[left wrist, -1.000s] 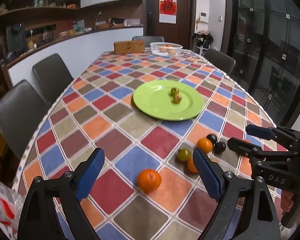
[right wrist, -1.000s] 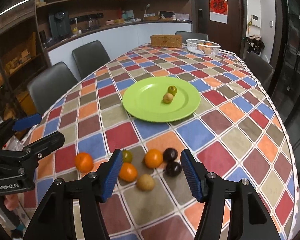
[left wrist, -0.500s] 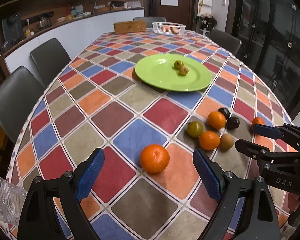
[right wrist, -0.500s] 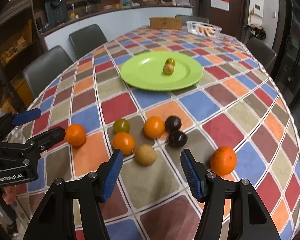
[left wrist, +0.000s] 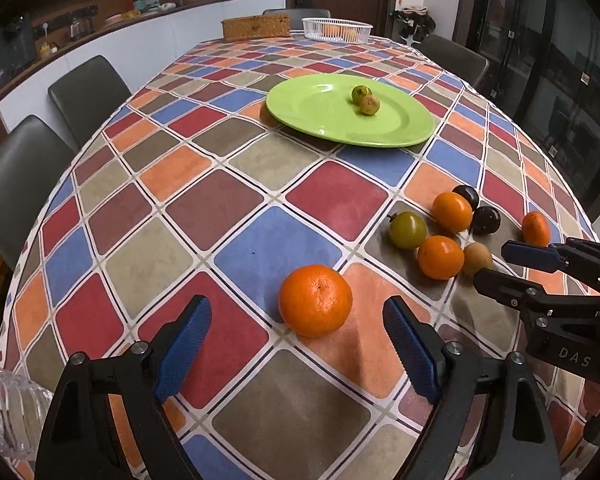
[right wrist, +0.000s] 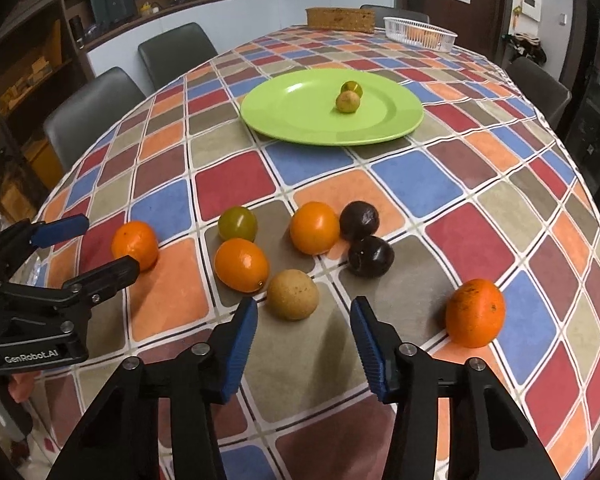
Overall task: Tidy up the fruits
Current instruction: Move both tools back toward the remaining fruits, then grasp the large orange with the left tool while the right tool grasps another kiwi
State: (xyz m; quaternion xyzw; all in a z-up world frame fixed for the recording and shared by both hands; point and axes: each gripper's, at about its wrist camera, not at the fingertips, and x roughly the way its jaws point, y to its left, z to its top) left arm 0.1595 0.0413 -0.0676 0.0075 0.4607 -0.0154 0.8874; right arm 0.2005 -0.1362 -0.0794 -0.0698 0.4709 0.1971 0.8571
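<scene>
On the checkered multicolour tablecloth (left wrist: 236,208), the round lime-green plate (right wrist: 296,116) holds two small greenish-yellow fruits (right wrist: 349,97). Nearer than the plate lies a cluster: a green tomato (right wrist: 237,223), two oranges (right wrist: 315,227), two dark plums (right wrist: 370,256) and a round tan-brown fruit (right wrist: 293,294).

The right gripper (right wrist: 303,326) gapes wide and empty just short of the tan fruit. The left gripper (left wrist: 296,340), equally wide and empty, brackets a lone orange tangerine (left wrist: 315,300) without touching it.

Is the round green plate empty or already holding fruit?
Holding fruit: two small fruits, one green and one yellowish-brown, sit on the round green plate.
</scene>
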